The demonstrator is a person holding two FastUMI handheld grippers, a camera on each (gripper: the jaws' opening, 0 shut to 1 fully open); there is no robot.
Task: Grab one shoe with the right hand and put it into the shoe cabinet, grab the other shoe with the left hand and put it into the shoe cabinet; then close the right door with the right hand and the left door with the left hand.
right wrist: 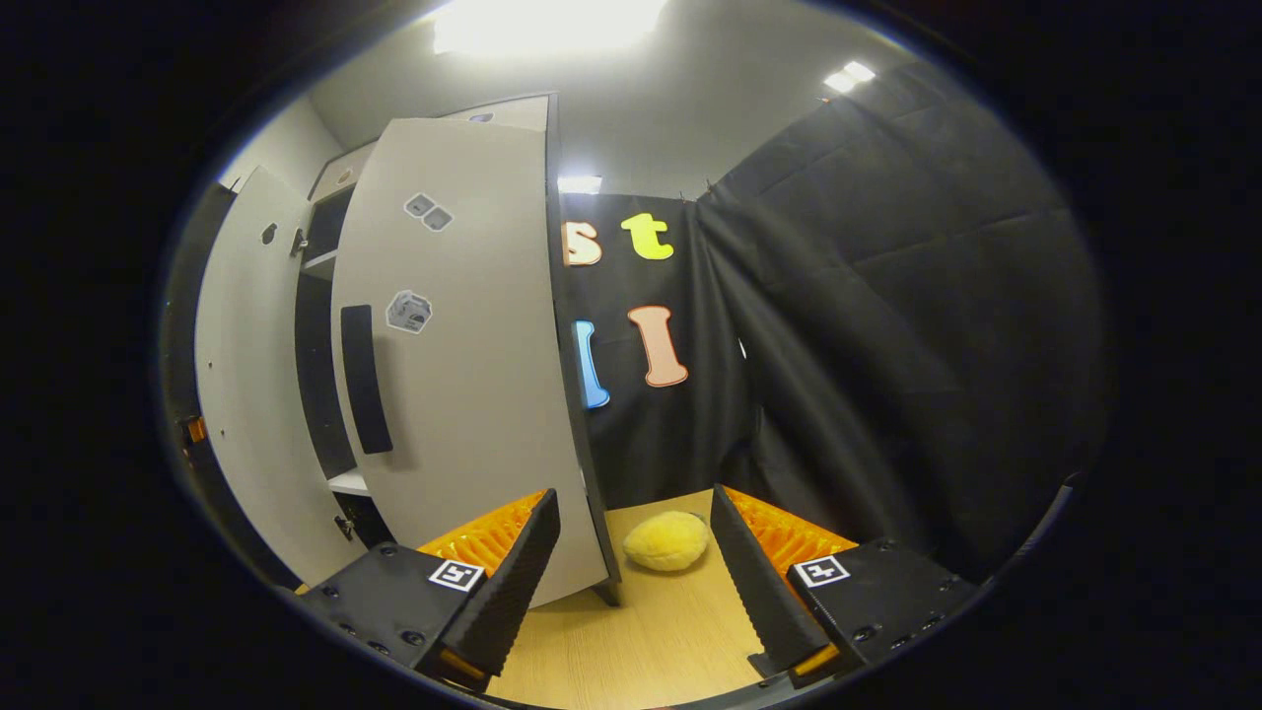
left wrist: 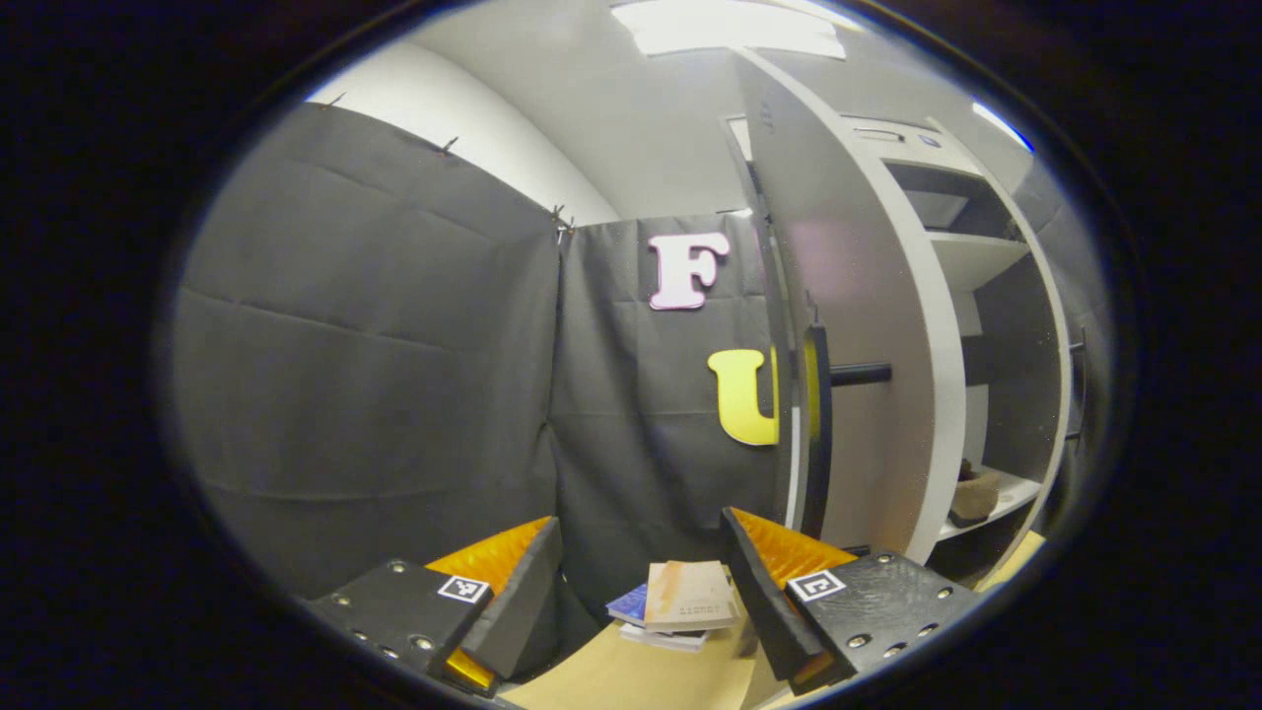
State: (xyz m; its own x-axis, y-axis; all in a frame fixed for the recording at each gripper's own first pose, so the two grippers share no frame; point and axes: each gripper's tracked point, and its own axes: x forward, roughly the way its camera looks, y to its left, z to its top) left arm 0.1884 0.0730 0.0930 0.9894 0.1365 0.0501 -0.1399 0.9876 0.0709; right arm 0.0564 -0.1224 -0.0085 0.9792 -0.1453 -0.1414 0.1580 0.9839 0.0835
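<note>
In the left gripper view my left gripper [left wrist: 641,528] is open and holds nothing. Past it stands the white shoe cabinet [left wrist: 996,256]. Its left door [left wrist: 848,325] is swung open, near edge-on, and carries a black handle [left wrist: 816,424]. A brownish shoe [left wrist: 974,493] rests on a low shelf [left wrist: 1016,493] inside. In the right gripper view my right gripper [right wrist: 634,503] is open and empty, close to the lower edge of the white right door [right wrist: 463,394]. That door stands partly open and has a black handle [right wrist: 365,380]. The other door [right wrist: 237,394] shows farther left.
A small stack of books [left wrist: 685,602] lies on the wooden table [left wrist: 631,675] ahead of the left gripper. A yellow fluffy ball [right wrist: 667,540] sits on the table [right wrist: 651,631] between the right gripper's fingers, farther off. Black cloth walls close in behind.
</note>
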